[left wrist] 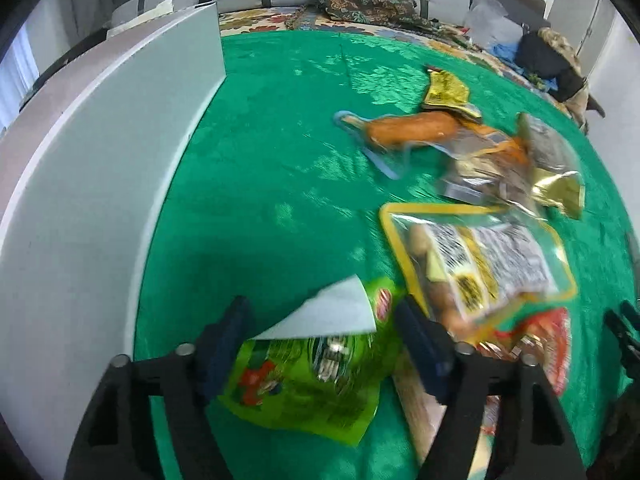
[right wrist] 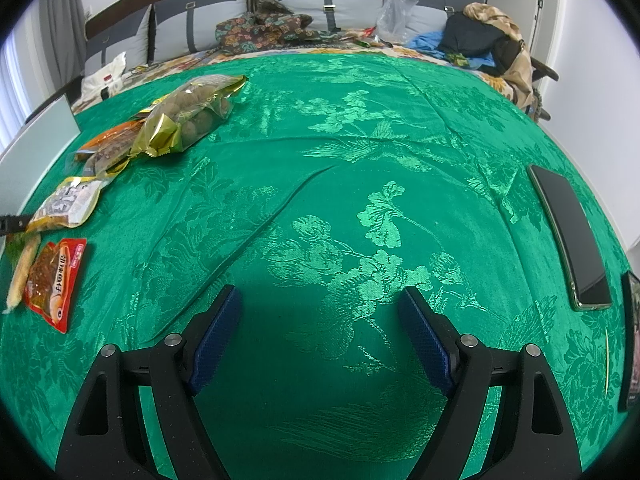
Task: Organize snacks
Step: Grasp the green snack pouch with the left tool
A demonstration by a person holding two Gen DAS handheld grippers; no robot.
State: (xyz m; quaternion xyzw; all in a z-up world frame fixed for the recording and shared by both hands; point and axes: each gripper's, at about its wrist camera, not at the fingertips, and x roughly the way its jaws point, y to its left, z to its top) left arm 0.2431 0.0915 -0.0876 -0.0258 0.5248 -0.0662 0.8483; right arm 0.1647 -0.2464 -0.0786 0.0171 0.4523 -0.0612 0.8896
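In the left wrist view my left gripper [left wrist: 324,320] is open, its jaws either side of a green snack packet [left wrist: 312,376] with a white corner, lying on the green cloth. To its right lie a yellow-edged packet [left wrist: 480,264], a red packet [left wrist: 548,344], a clear bag of brown snacks [left wrist: 516,160] and an orange sausage-like packet [left wrist: 408,130]. In the right wrist view my right gripper [right wrist: 320,308] is open and empty over bare green cloth. The same snacks lie at its far left: red packet [right wrist: 54,280], yellow packet [right wrist: 66,204], clear bag [right wrist: 192,116].
A white box wall [left wrist: 120,160] stands along the left of the left wrist view. A dark phone [right wrist: 568,232] lies at the right of the cloth. Cushions and clothes [right wrist: 264,28] are piled at the back of the bed.
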